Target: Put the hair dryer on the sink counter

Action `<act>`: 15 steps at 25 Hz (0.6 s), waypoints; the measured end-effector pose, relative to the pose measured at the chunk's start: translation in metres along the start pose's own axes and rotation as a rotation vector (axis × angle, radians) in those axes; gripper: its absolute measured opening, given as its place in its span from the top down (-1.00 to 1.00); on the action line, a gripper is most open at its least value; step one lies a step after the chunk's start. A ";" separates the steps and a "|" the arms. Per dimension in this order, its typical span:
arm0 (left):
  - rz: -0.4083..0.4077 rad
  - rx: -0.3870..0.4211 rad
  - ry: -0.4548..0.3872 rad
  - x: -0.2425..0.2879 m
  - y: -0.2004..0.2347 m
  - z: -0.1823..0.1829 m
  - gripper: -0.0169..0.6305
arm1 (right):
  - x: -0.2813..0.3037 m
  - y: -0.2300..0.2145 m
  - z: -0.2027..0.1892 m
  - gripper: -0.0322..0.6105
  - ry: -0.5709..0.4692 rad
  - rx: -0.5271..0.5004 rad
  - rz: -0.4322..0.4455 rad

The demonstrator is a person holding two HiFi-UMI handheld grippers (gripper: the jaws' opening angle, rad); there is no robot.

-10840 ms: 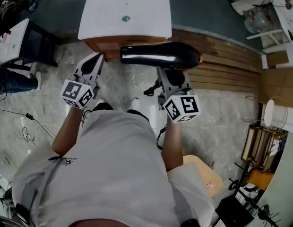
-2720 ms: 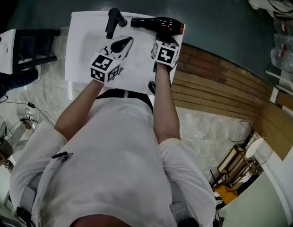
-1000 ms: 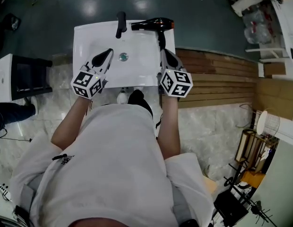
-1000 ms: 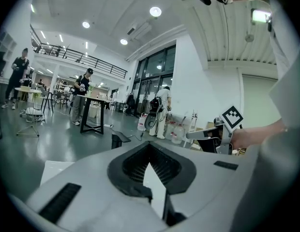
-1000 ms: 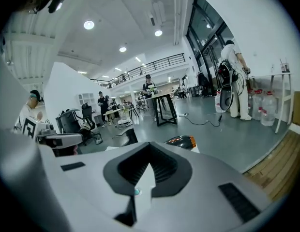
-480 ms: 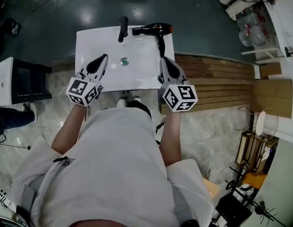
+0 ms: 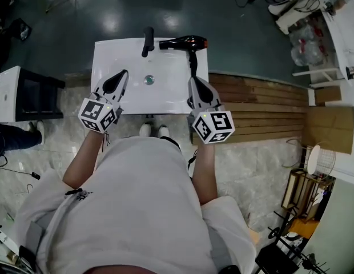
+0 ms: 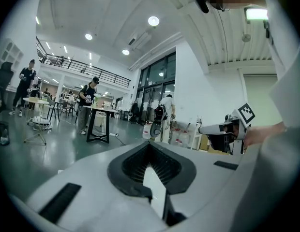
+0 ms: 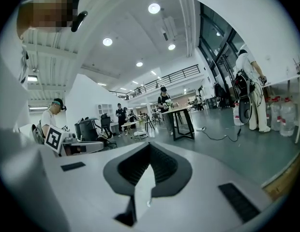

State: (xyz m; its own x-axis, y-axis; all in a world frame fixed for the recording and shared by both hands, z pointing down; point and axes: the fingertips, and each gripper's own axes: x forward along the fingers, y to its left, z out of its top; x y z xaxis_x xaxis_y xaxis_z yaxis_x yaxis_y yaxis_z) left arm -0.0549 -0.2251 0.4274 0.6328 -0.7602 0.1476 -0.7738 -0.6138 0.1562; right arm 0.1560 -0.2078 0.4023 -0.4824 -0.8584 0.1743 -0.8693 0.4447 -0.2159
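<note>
Both grippers have pulled back toward the person since a moment ago, leaving the hair dryer (image 7: 180, 42) alone on the sink counter (image 7: 108, 53). It lies at the back right corner, just beside the faucet (image 7: 147, 40), with its handle running forward along the right rim. The left gripper (image 7: 122, 73) and right gripper (image 7: 194, 81) hover over the near edge, jaws pressed together on nothing. The dryer seems set on the flat rim so it stays out of the bowl; the job looks done.

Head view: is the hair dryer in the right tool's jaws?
No, the hair dryer lies on the sink counter by the faucet, and the jaws of the right tool are shut with nothing between them.
</note>
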 end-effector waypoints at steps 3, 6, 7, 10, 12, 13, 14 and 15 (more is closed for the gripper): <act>0.004 0.005 0.001 0.006 -0.008 0.002 0.94 | -0.005 -0.007 -0.002 0.88 0.007 -0.008 0.004; 0.000 0.009 0.005 0.010 -0.018 0.003 0.94 | -0.010 -0.016 -0.004 0.88 0.017 -0.010 0.000; -0.001 0.010 0.007 0.011 -0.020 0.003 0.94 | -0.011 -0.018 -0.005 0.88 0.021 -0.011 -0.002; -0.002 0.012 0.013 0.014 -0.026 0.002 0.94 | -0.013 -0.023 -0.007 0.88 0.027 -0.010 -0.007; -0.003 0.016 0.016 0.017 -0.030 0.001 0.94 | -0.013 -0.026 -0.008 0.88 0.030 -0.011 -0.005; -0.003 0.016 0.018 0.019 -0.032 0.000 0.94 | -0.014 -0.028 -0.009 0.88 0.033 -0.010 -0.003; -0.002 0.015 0.020 0.020 -0.033 -0.001 0.94 | -0.014 -0.030 -0.010 0.88 0.035 -0.008 -0.002; -0.001 0.014 0.021 0.022 -0.035 -0.002 0.94 | -0.015 -0.031 -0.010 0.88 0.036 -0.007 -0.001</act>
State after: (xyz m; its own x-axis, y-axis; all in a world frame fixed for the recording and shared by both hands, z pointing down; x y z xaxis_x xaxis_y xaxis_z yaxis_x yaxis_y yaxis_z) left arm -0.0141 -0.2201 0.4268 0.6342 -0.7548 0.1677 -0.7732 -0.6180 0.1424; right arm 0.1894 -0.2063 0.4166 -0.4852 -0.8491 0.2089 -0.8703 0.4458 -0.2092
